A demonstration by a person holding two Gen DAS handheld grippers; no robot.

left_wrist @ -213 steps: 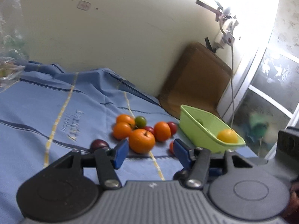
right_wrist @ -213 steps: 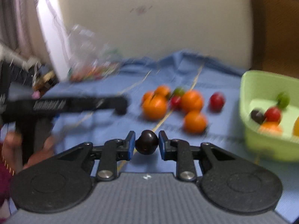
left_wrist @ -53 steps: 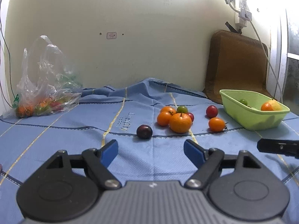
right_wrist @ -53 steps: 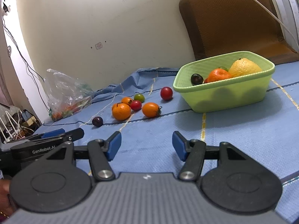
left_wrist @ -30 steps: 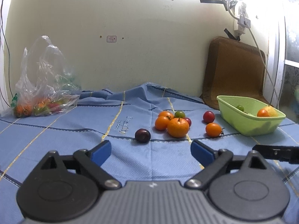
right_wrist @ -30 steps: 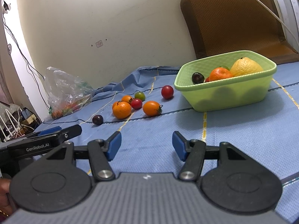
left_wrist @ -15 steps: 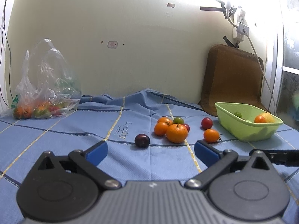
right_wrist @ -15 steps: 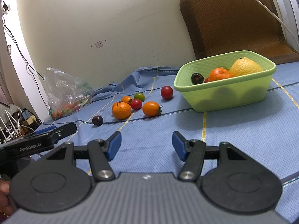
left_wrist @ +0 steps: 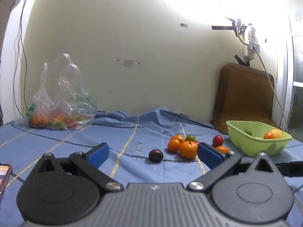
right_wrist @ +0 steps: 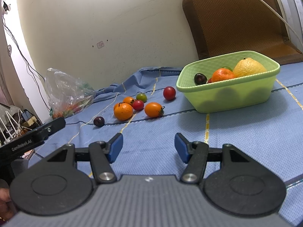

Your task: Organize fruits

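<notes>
A green basket stands on the blue cloth with a lemon, an orange and a dark plum in it; in the left wrist view the basket is at the right. Loose fruit lies left of it: a large orange, an orange tomato, red tomatoes and a dark plum. My left gripper stands wide open, empty, a little short of the dark plum and large orange. My right gripper is open and empty above bare cloth.
A clear plastic bag with more fruit lies at the far left by the wall. A brown chair back stands behind the basket. A white cable hangs down the wall. A phone's edge shows at the left.
My left gripper's jaws have spread a little wider and its view has tilted up slightly. The right gripper and the fruit have stayed put.
</notes>
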